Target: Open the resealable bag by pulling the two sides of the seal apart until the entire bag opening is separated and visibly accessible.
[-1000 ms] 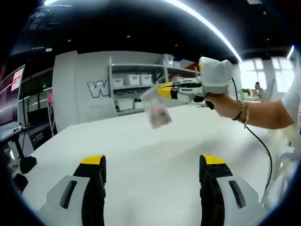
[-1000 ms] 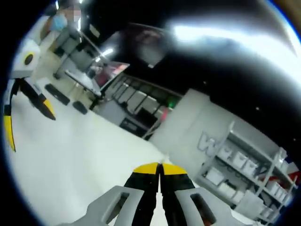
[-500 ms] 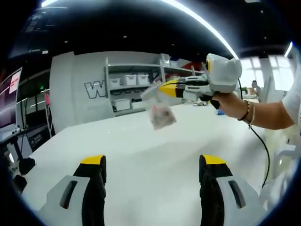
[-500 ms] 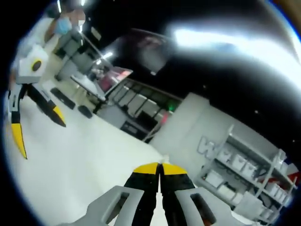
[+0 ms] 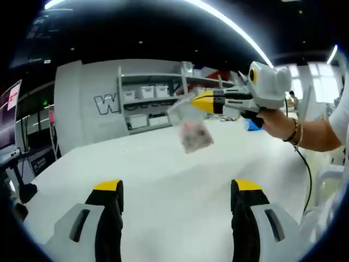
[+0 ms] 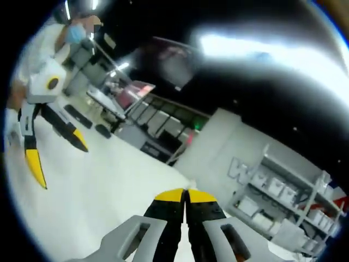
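Right gripper (image 5: 203, 102) pinched shut on top edge of bag (image 5: 191, 126), hanging in air above white table (image 5: 163, 180). Left gripper (image 5: 177, 191) low over table, jaws spread wide, well apart from bag.

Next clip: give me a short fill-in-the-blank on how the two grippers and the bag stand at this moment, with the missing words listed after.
1. The right gripper is shut on the top edge of the resealable ____.
2. The bag hangs in the air above the white ____.
3. The left gripper has its jaws wide ____ and holds nothing.
4. Behind the table, the shelf carries white ____.

Missing words: bag; table; open; bins
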